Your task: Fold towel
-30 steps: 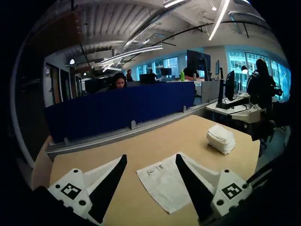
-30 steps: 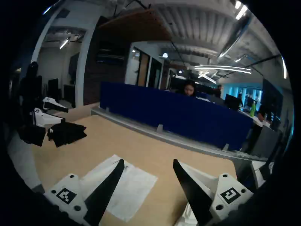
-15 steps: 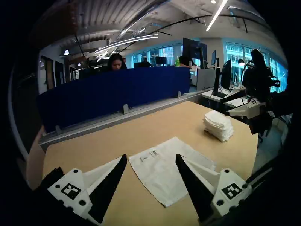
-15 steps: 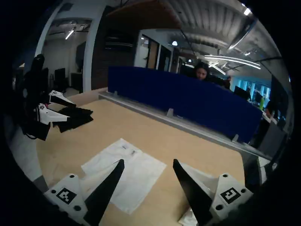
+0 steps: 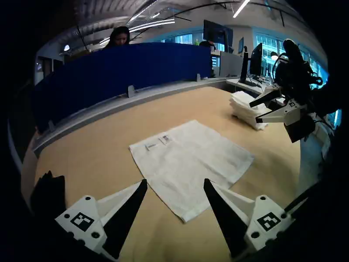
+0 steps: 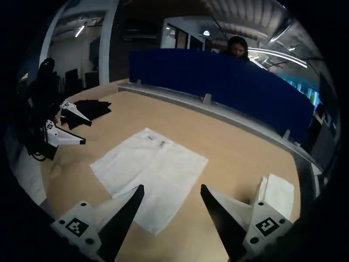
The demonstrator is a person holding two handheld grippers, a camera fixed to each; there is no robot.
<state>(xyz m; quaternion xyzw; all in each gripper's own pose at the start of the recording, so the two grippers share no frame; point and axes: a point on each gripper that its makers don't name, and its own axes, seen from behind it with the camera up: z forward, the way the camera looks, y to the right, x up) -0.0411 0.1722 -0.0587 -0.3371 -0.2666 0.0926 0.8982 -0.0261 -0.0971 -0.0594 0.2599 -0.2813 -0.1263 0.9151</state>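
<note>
1. In the left gripper view, my left gripper (image 5: 174,180) has its jaws released. The two fingers are spread wide and grasp nothing.
2. The towel (image 5: 189,155) lies flat and unfolded on the wooden table (image 5: 96,148), at 12 o'clock from those fingers. Its nearest corner shows in the gap between the fingertips. I can't tell whether the fingers touch the cloth.
3. A small tag sits on the towel's far left corner, at about 11 o'clock.
4. A black cloth (image 5: 48,196) lies by the table edge at 9 o'clock, just beside the left finger.
5. In the right gripper view, my right gripper (image 6: 171,186) is also released, its fingers apart and empty.
6. From here the towel (image 6: 150,168) runs from between the fingertips out towards 11 o'clock, spread out in one layer.
7. A stack of folded white towels (image 6: 279,190) rests at 3 o'clock, just beside the right finger.
8. Farther off in the left gripper view, the right gripper (image 5: 254,112) hangs at 2 o'clock with its jaws parted, in front of that stack (image 5: 242,107).
9. In the right gripper view the left gripper (image 6: 87,133) shows at 9 o'clock, open, near the black cloth (image 6: 89,109).
10. A blue divider (image 5: 122,65) runs along the far edge of the table at 12 o'clock.
11. A person (image 5: 117,37) is behind the divider.
12. Monitors (image 5: 218,30) stand farther back at 1 o'clock.
</note>
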